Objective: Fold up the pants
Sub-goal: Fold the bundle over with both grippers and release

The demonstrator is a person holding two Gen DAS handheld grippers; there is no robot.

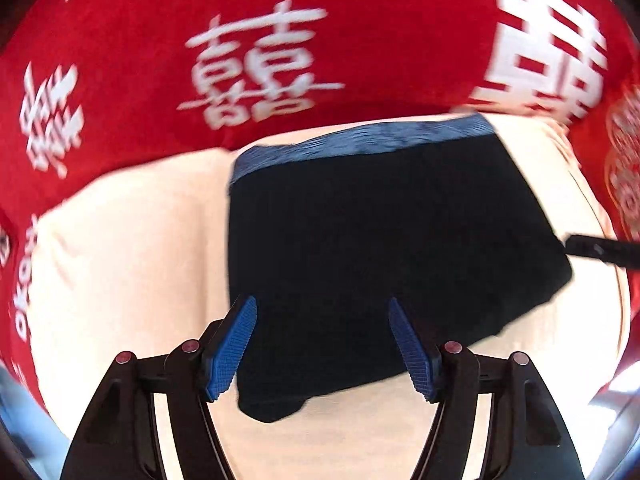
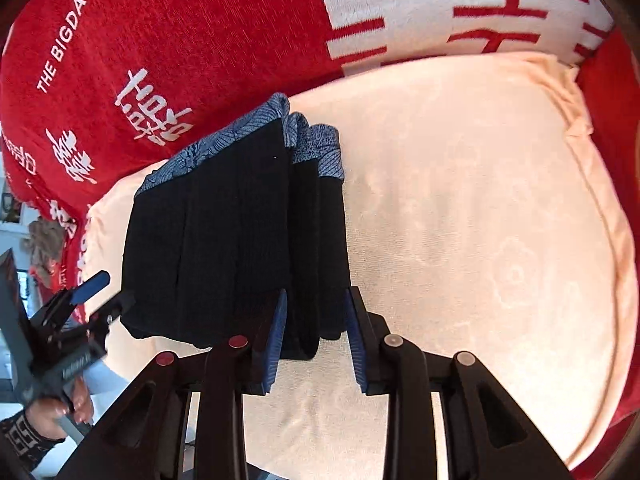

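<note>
Right gripper (image 2: 316,336) jaws half-open astride folded pants (image 2: 224,240); left gripper (image 1: 322,340) jaws wide, empty.

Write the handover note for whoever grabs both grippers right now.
Left gripper: open, above the near edge of the pants, holding nothing.
Right gripper: jaws around the stacked right-hand folds of the pants, not visibly clamped.
Pants: folded into a compact dark bundle, blue waistband at the far end, on the cream cloth over the red blanket.
Done: main folds.
Left: probably release and tidy the edges.
</note>
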